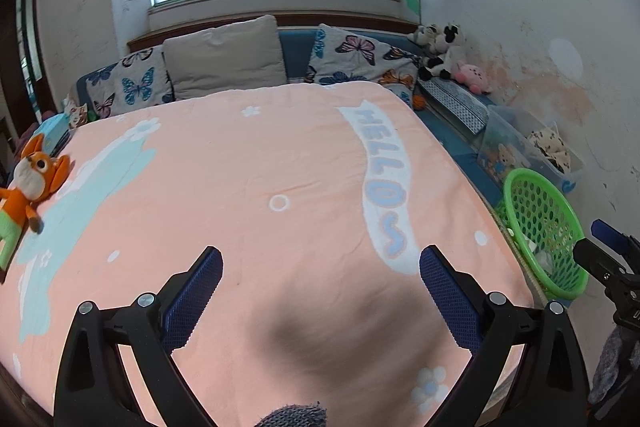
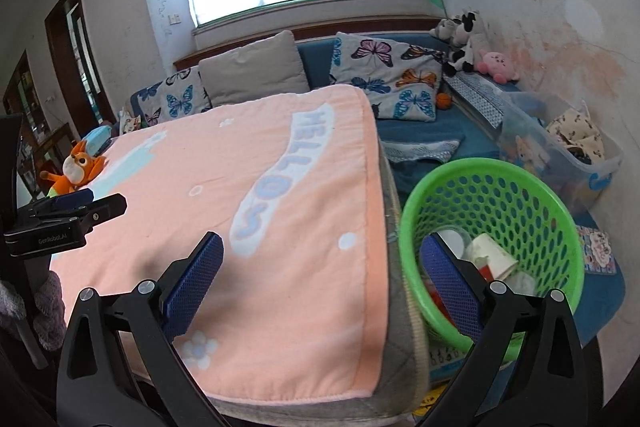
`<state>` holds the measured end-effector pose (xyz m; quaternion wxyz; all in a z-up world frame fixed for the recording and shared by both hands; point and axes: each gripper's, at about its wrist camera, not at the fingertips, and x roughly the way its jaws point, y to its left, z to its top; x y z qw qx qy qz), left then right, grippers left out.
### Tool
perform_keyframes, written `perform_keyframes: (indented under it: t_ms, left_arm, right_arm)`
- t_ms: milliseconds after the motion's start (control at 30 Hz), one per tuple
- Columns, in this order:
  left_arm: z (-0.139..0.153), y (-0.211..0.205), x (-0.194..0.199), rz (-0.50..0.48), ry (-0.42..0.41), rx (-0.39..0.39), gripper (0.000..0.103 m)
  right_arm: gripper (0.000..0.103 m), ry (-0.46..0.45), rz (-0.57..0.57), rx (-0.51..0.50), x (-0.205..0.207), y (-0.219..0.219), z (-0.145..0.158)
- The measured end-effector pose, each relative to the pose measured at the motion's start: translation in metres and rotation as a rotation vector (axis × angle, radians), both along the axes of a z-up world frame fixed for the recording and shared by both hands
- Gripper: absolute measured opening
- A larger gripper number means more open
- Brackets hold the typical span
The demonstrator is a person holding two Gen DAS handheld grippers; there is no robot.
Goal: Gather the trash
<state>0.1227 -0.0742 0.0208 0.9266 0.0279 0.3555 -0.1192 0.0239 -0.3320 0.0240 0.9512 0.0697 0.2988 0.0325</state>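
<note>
A green perforated basket (image 2: 520, 187) stands beside the bed's right edge; it holds a white paper cup (image 2: 494, 253), a clear lid and other crumpled trash. It also shows in the left wrist view (image 1: 540, 223). My left gripper (image 1: 320, 267) is open and empty above the pink "HELLO" blanket (image 1: 260, 167). My right gripper (image 2: 322, 259) is open and empty over the blanket's right edge, its right finger in front of the basket. The left gripper also shows at the left of the right wrist view (image 2: 76, 207); the right one shows at the right edge of the left wrist view (image 1: 608, 247).
An orange fox plush (image 1: 28, 179) lies at the blanket's left edge. Butterfly cushions (image 1: 360, 59) and a beige pillow (image 1: 224, 59) line the blue sofa behind. Plush toys (image 1: 444, 55) sit in the corner. A clear storage box (image 2: 560, 147) stands by the right wall.
</note>
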Motion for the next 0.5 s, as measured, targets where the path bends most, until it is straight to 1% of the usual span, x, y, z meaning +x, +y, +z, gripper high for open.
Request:
perform_keyframes:
  t_ms: [233,500]
  left_arm:
    - [0.002,0.011,-0.008,0.028,-0.020,0.004,0.096]
    - [0.002,0.017,-0.011,0.044,-0.022,-0.003,0.096]
  right_arm:
    - [0.098,-0.015,0.015,-0.007,0.000,0.009,0.004]
    - [0.098,-0.016,0.029,-0.006,0.003,0.016,0.004]
